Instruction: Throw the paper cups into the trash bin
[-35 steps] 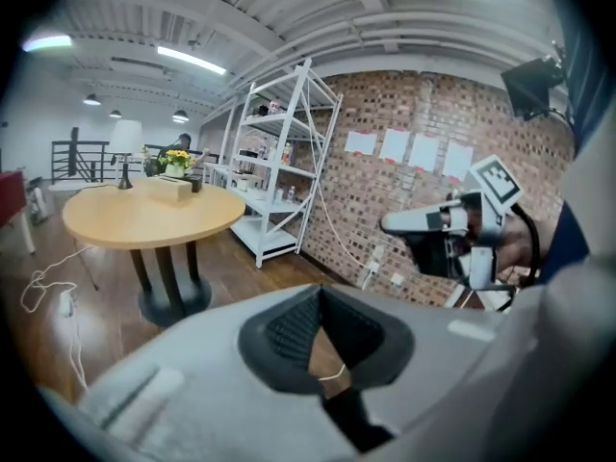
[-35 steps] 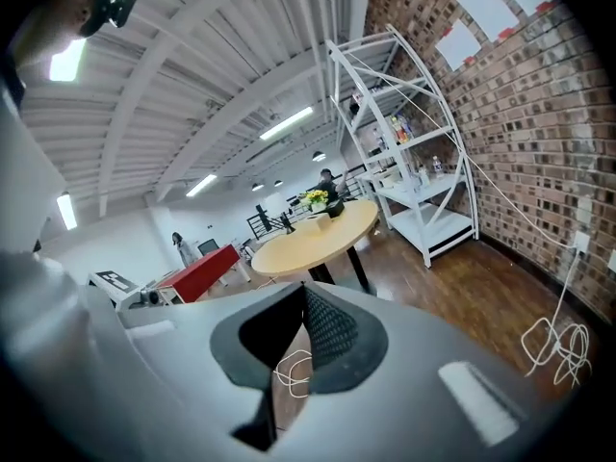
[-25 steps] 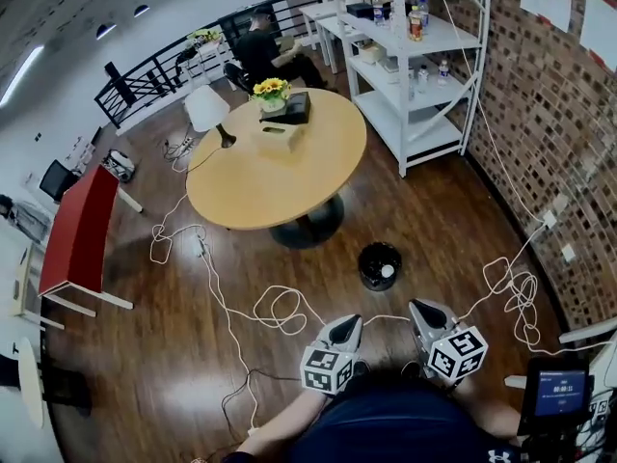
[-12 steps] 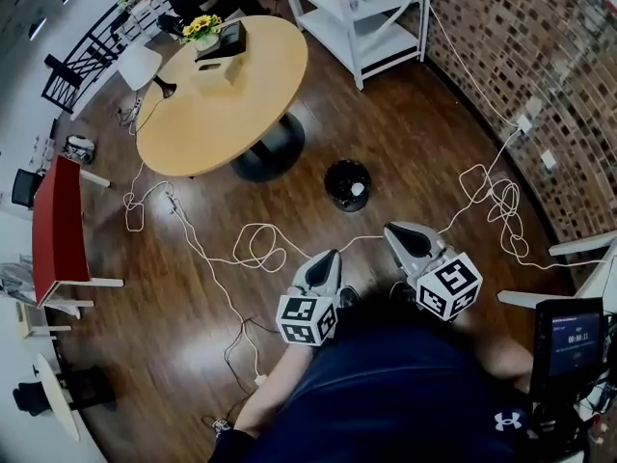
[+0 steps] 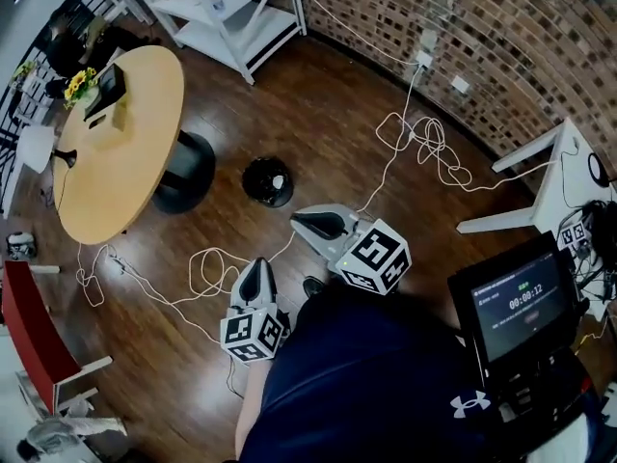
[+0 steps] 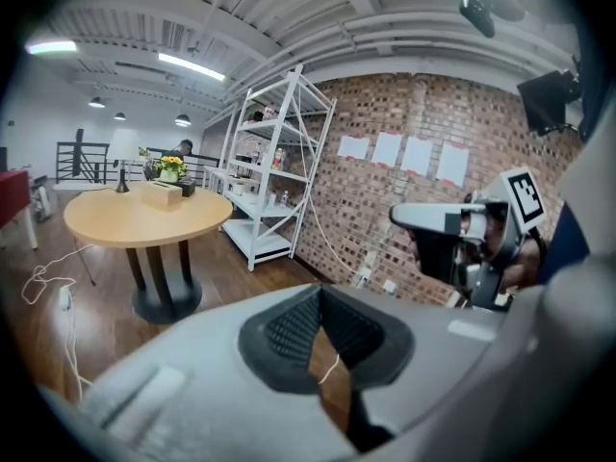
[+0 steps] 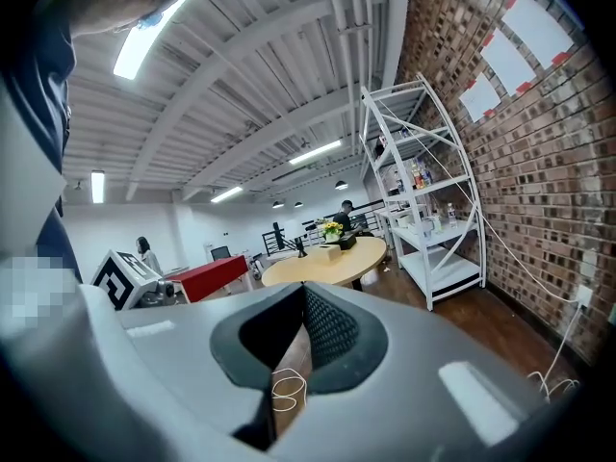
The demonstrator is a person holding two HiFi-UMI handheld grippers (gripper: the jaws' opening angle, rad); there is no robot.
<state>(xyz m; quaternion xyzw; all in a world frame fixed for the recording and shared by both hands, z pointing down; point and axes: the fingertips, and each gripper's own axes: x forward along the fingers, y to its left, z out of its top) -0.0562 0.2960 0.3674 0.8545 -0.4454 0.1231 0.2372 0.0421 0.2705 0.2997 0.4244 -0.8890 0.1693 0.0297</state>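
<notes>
We read 00:00:12 on the screen (image 5: 521, 302); its other lines are too small for us. The shirt (image 5: 386, 374) bears a white Under Armour logo (image 5: 468, 404). We cannot read the wall sheets (image 6: 402, 152).

Left gripper (image 5: 258, 264) and right gripper (image 5: 297, 223): grey shells, black ribbed pads (image 6: 289, 327), black-and-white square-marker cubes. Ahead of both: black round plastic trash bin (image 5: 260, 189) containing a white paper cup (image 5: 278, 181); dark brown wood-plank floor (image 5: 328, 114); white looped cables (image 5: 424, 138); red-brown brick wall (image 5: 463, 37).
</notes>
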